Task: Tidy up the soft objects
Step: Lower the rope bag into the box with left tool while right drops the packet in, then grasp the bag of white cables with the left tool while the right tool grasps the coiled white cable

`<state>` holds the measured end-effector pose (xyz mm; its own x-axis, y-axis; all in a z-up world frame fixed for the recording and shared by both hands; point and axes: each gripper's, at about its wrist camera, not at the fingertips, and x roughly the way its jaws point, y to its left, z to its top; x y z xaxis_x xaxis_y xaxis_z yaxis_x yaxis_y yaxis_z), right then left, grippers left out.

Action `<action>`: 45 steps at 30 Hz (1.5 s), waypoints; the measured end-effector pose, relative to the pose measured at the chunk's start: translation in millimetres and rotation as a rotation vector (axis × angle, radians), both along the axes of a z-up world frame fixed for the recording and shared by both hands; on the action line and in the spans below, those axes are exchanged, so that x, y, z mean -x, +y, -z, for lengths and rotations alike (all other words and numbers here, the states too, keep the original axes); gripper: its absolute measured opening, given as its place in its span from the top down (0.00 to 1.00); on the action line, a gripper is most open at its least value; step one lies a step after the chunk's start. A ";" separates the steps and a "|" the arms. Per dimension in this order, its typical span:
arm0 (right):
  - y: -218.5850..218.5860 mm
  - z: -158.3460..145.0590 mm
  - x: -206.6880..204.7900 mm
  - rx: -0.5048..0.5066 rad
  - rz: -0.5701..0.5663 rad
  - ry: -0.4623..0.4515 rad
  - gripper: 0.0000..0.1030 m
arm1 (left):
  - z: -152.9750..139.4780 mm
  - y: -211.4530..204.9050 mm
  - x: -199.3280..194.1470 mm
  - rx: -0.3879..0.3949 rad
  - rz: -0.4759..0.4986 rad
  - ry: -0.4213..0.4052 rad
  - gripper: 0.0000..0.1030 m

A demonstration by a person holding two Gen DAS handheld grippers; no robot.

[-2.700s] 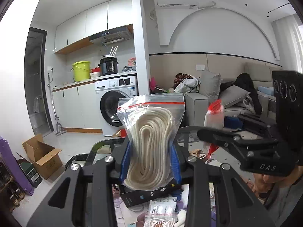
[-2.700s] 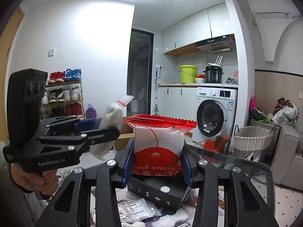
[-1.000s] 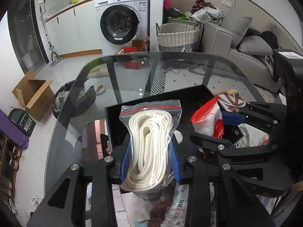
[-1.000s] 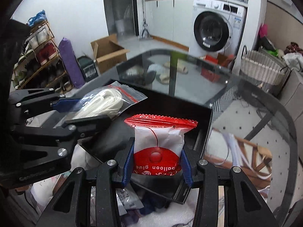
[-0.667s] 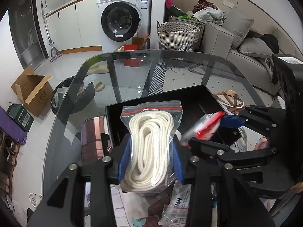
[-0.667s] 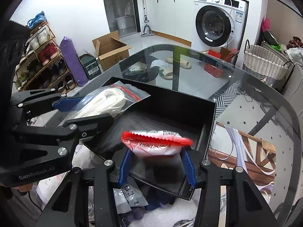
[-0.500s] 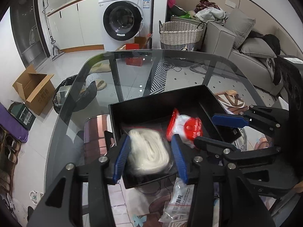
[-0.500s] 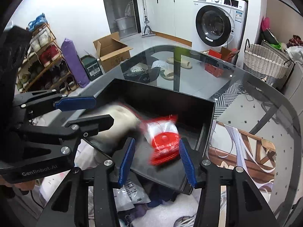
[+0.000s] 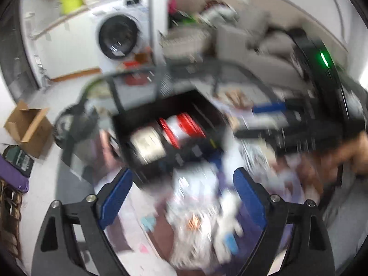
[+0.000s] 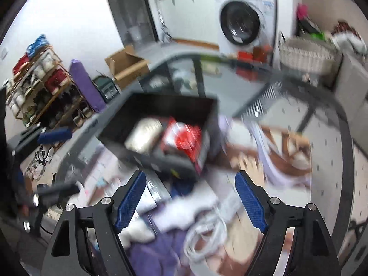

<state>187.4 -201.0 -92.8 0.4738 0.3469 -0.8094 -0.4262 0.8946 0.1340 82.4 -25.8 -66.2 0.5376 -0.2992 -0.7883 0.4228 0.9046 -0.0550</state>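
Note:
Both views are motion-blurred. A black box (image 9: 147, 111) (image 10: 161, 104) on the glass table holds the bag of white rope (image 9: 148, 143) (image 10: 145, 133) and the red-and-white balloon-glue packet (image 9: 181, 127) (image 10: 184, 138), side by side. My left gripper (image 9: 182, 202) is open and empty, above a heap of soft packets and cloths (image 9: 202, 218) in front of the box. My right gripper (image 10: 191, 202) is open and empty, above a purple cloth (image 10: 158, 250) and a white cord bundle (image 10: 204, 237).
The round glass table (image 10: 322, 119) curves away to the right. The right gripper body (image 9: 322, 105) shows at the right of the left wrist view. A washing machine (image 10: 243, 20), a cardboard box (image 10: 128, 64) and a shoe rack (image 10: 43, 80) stand beyond.
Both grippers opened and let their bags fall into the black box. Both then pulled back toward the near side of the table and opened wider.

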 end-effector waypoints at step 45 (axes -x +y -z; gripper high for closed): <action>-18.9 65.6 -2.6 0.184 -0.072 0.226 0.73 | 63.9 33.0 -8.7 -0.072 -0.035 0.216 0.64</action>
<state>190.0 -219.9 -158.4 0.2540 0.2109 -0.9439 -0.4672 0.8813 0.0712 91.1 7.2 -130.1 0.3626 -0.2220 -0.9051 0.3766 0.9233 -0.0755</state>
